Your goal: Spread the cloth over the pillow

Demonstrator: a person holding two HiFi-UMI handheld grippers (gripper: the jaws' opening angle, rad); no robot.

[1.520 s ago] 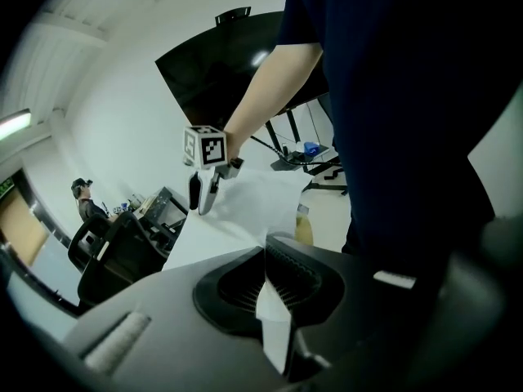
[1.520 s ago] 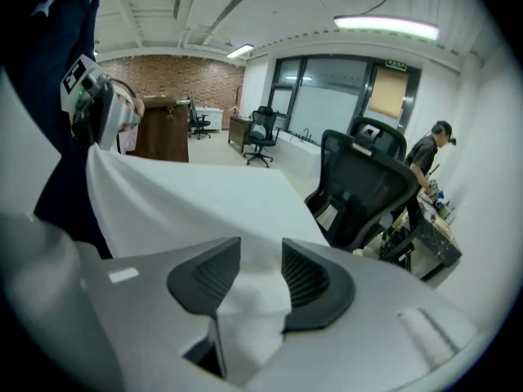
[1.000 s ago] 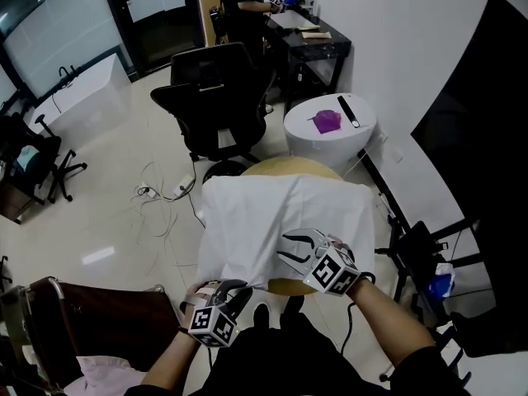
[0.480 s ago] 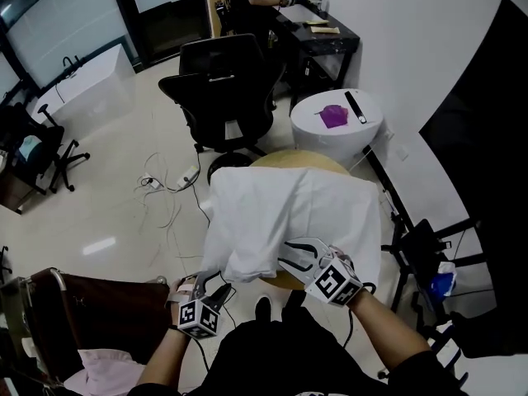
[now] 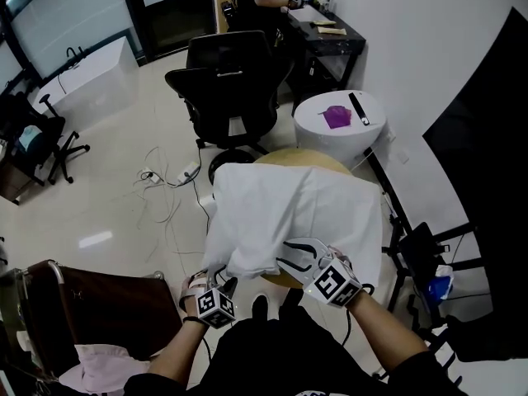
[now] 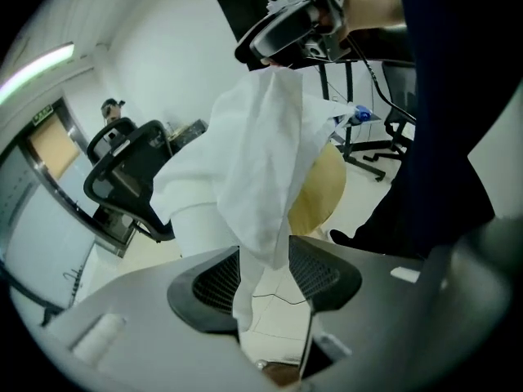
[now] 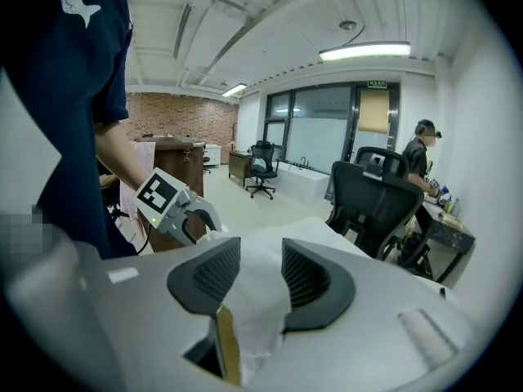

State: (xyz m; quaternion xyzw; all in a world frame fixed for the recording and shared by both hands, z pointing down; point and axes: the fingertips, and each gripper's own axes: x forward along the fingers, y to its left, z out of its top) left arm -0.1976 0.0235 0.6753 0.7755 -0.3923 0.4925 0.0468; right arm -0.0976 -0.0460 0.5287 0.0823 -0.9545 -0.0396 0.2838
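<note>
Head view looks down on the white cloth [image 5: 289, 213], the largest thing here. It is draped across the round counter [image 5: 305, 157], with the pillow out of sight beneath it. Over the counter's far and middle parts the cloth lies fairly smooth. At the counter's near-left edge a corner spills off and hangs loose.

The left gripper [image 5: 221, 285] has changed most. A second ago it hovered just off the counter's near edge with its jaws almost together. It has since sunk below that edge, and the jaws have just been opening. They now stand wide, and the left gripper view shows the hanging corner dangling between them, with neither pad pressing on it. I judge that the person is lining up to take that corner and draw it down. If so, the spreading is mostly done and only the near-left side is left to tidy.

The right gripper [image 5: 285, 254] rests on the cloth at the counter's near edge, its jaws as wide as before. They straddle a soft mound of fabric, and I see no pinch.
</note>
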